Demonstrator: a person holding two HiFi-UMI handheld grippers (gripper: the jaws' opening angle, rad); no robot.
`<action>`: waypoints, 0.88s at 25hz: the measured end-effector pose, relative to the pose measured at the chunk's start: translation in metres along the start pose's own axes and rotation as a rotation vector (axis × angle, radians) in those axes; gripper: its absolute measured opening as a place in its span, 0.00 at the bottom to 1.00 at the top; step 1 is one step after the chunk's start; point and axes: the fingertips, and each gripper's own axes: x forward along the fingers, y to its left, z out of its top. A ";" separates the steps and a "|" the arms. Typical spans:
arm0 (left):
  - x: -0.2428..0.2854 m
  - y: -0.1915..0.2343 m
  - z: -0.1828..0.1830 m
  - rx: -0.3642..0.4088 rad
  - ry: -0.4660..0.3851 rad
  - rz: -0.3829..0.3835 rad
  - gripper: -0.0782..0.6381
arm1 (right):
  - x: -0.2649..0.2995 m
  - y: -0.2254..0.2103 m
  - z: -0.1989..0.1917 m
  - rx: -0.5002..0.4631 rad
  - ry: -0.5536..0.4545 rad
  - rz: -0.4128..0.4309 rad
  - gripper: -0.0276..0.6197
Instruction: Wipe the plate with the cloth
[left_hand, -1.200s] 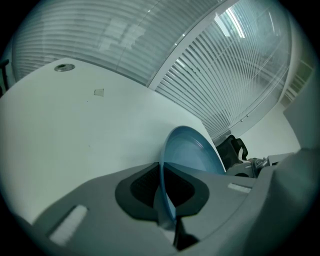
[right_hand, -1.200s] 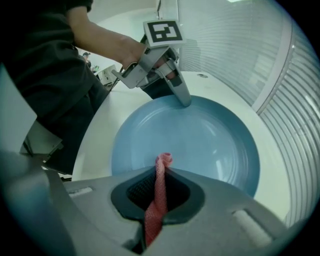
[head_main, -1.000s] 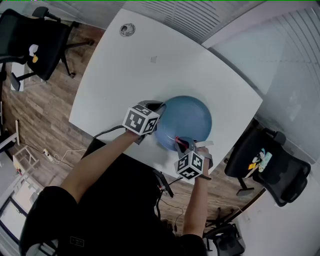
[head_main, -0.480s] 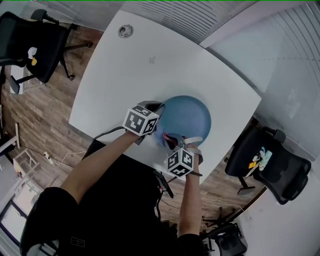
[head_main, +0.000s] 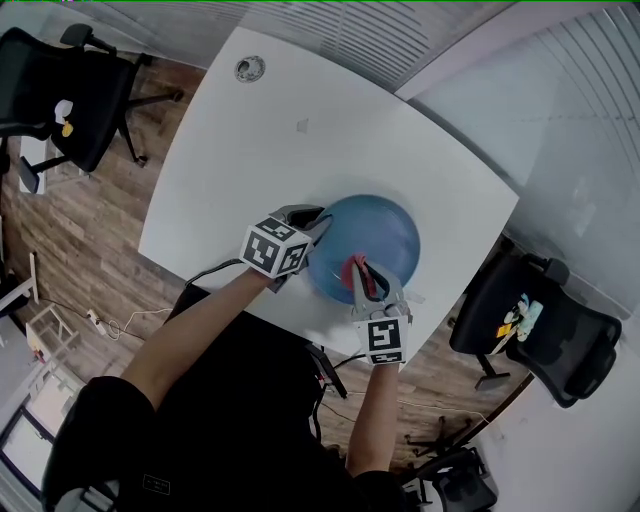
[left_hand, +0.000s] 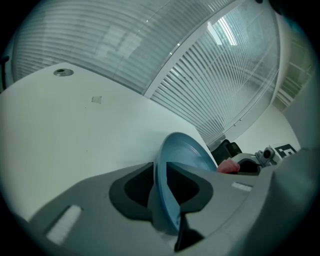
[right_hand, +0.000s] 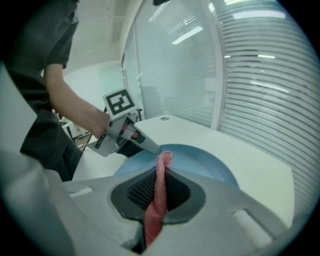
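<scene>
A blue plate (head_main: 378, 232) lies on the white table (head_main: 250, 150) close to its near edge. My left gripper (head_main: 318, 232) is at the plate's left rim. In the left gripper view the rim (left_hand: 172, 165) stands between the jaws, which have just been opening and look loose around it. My right gripper (head_main: 362, 275) is over the near part of the plate, shut on a pink-red cloth (right_hand: 159, 200). The cloth's end (head_main: 355, 268) sticks out past the fingertips above the plate (right_hand: 205, 157). The left gripper (right_hand: 147, 145) shows in the right gripper view too.
A round cable grommet (head_main: 248, 67) and a small pale patch (head_main: 303, 125) mark the far part of the table. Black office chairs stand at the far left (head_main: 60, 90) and the right (head_main: 545, 320). Glass walls with blinds run behind the table.
My right gripper has lifted from the plate's near rim, rolled, and now points over the plate with the cloth. The left gripper has stayed at the rim.
</scene>
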 end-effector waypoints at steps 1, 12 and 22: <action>-0.001 0.000 0.002 0.000 -0.005 -0.004 0.23 | -0.005 -0.007 0.006 0.043 -0.039 -0.037 0.07; -0.029 0.000 0.028 0.021 -0.113 0.014 0.29 | -0.050 -0.043 0.041 0.369 -0.322 -0.287 0.07; -0.110 -0.029 0.049 0.151 -0.332 0.010 0.11 | -0.078 -0.029 0.069 0.352 -0.368 -0.418 0.07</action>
